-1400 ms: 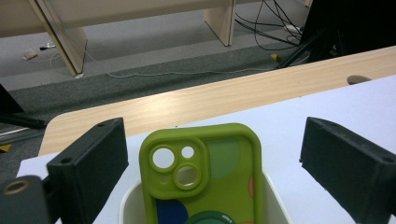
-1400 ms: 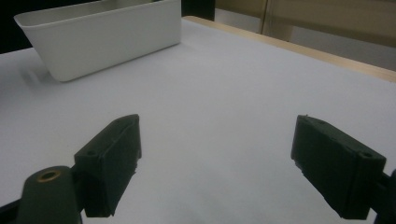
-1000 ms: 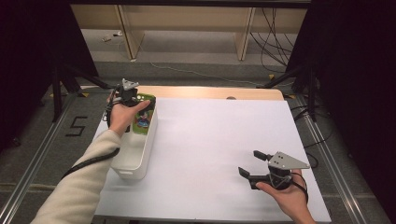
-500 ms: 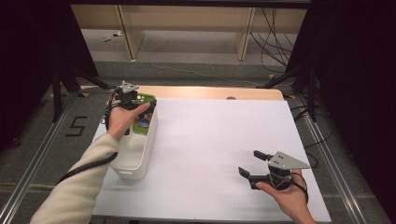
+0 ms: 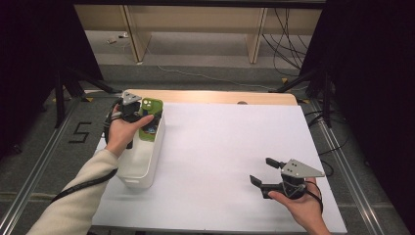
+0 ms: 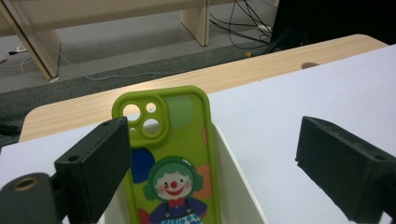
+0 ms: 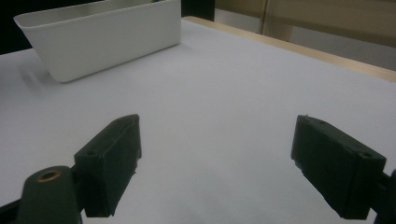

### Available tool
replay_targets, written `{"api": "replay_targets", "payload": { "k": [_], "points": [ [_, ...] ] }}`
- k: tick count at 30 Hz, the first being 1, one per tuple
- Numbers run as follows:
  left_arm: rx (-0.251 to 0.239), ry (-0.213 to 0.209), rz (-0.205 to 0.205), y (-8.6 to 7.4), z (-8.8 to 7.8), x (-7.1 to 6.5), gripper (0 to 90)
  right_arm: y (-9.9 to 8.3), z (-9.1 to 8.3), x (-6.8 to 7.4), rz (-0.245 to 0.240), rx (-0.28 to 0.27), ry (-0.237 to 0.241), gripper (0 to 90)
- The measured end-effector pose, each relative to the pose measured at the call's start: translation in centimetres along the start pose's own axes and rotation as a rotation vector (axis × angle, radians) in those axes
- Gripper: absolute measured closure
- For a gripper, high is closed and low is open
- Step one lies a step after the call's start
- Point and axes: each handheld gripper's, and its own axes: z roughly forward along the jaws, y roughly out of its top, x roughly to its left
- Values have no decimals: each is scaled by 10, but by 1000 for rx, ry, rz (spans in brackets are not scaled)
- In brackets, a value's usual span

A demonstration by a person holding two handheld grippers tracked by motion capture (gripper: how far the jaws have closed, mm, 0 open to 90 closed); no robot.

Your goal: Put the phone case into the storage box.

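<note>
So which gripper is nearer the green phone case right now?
Left. The left gripper is at the green phone case standing in the white bin, jaws open around it. The right gripper is across the table, open over bare surface.

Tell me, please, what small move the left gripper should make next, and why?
Probably back the left gripper up and away. Its jaws stand wide open, and the green phone case already leans inside the white bin, so it looks released.
</note>
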Motion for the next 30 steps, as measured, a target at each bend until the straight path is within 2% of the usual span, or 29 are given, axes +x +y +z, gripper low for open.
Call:
{"api": "replay_targets", "payload": {
  "k": [15, 30],
  "points": [
    [-36, -52, 34, -11, -28, -13, 111, 0, 0, 0, 1, -1, -3, 171],
    [-80, -131, 71, -28, -55, -26, 120, 0, -1, 0, 0, 1, -6, 171]
  ]
}}
